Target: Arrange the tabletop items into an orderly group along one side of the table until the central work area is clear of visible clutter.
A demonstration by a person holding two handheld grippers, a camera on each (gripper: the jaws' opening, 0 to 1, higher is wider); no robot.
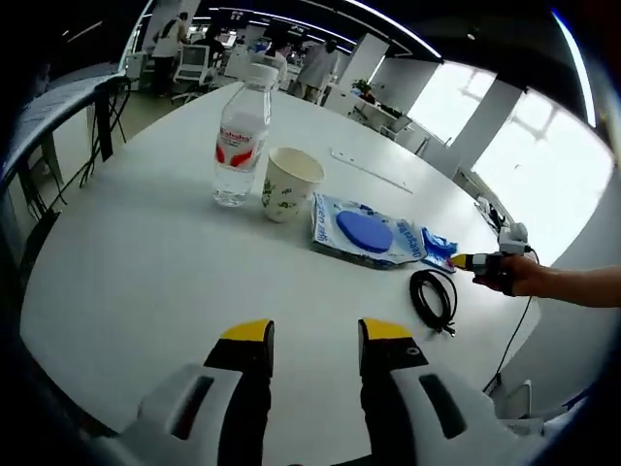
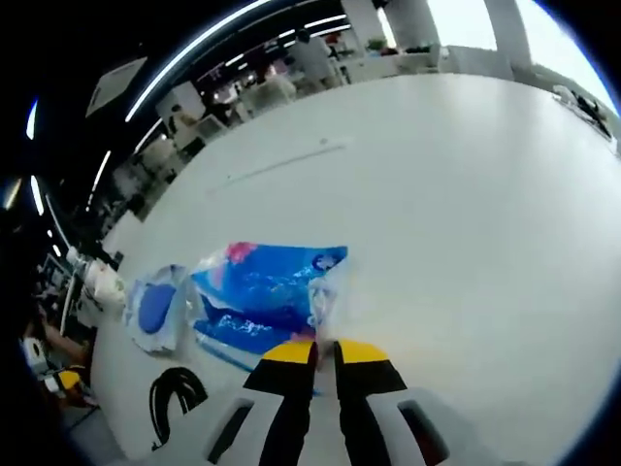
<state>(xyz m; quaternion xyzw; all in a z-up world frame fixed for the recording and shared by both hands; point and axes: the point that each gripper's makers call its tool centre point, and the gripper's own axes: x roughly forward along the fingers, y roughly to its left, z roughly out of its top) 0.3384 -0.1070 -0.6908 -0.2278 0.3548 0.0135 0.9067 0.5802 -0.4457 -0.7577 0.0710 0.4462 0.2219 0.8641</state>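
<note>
A clear water bottle (image 1: 241, 136) with a red label and a paper cup (image 1: 291, 183) stand side by side on the white table (image 1: 146, 262). To their right lies a flat packet with a blue disc (image 1: 364, 231) (image 2: 155, 306). A smaller blue wet-wipe packet (image 1: 437, 248) (image 2: 262, 291) lies just past it. My right gripper (image 2: 325, 349) (image 1: 468, 260) is shut on that packet's clear edge. A coiled black cable (image 1: 434, 299) (image 2: 175, 393) lies near the table's edge. My left gripper (image 1: 315, 335) stands open over bare table, well short of the cup.
A long thin strip (image 1: 369, 170) (image 2: 286, 163) lies flat on the far part of the table. A hand (image 1: 529, 277) holds the right gripper at the table's right edge. Chairs, desks and people stand beyond the table.
</note>
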